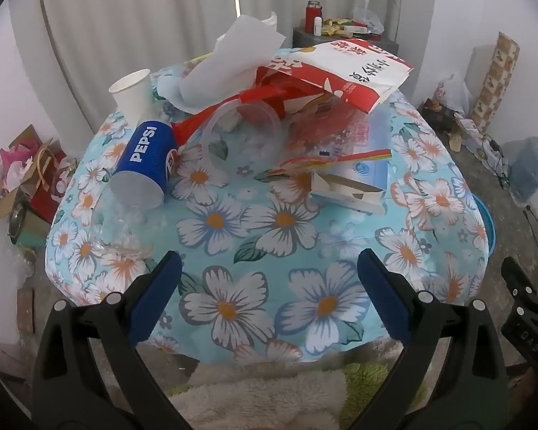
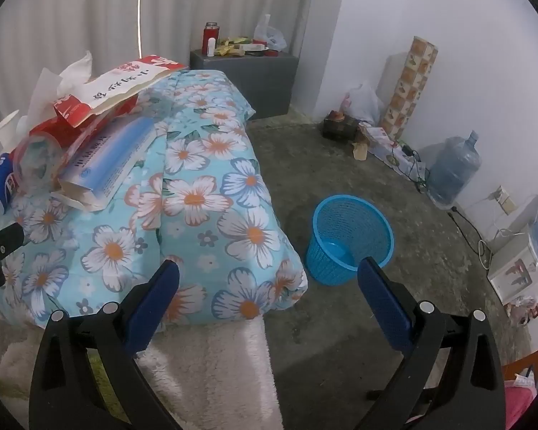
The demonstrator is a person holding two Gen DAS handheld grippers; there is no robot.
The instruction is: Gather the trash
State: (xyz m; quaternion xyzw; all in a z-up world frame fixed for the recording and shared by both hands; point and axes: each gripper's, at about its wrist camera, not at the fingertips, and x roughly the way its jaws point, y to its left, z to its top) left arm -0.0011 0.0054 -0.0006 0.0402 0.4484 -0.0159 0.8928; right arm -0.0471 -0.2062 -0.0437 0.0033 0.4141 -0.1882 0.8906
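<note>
The left gripper (image 1: 269,268) hangs over the near edge of a table with a flower cloth (image 1: 269,222). Its two blue fingers (image 1: 154,297) are wide apart and hold nothing. The right gripper (image 2: 269,279) is the same, spread wide with nothing in it. It points past the right end of the table, toward the floor (image 2: 340,165).

The trash sits in a pile on the far half of the table. On the left, a blue Pepsi cup (image 1: 145,166) lies on its side with its open mouth facing near. Just behind it, a white paper cup (image 1: 132,95) stands tilted. A clear plastic tub (image 1: 240,132) lies on its side in the middle of the pile. White tissue paper (image 1: 233,68) is heaped at the far side. A red and white bag (image 1: 355,68) rests on top, to the right of the tissue. Nearer, on the right, a flat blue and white box (image 1: 355,179) lies open, with a striped strip (image 1: 333,161) across it. Something clear and crumpled (image 1: 118,229) lies near the left edge, maybe plastic wrap, but it is hard to tell.

A blue basket (image 2: 349,238) stands on the floor, just right of the table end. A big water jug (image 2: 453,168) stands by the far right wall. A grey cabinet (image 2: 247,75) with small things on it is at the far end of the table.
</note>
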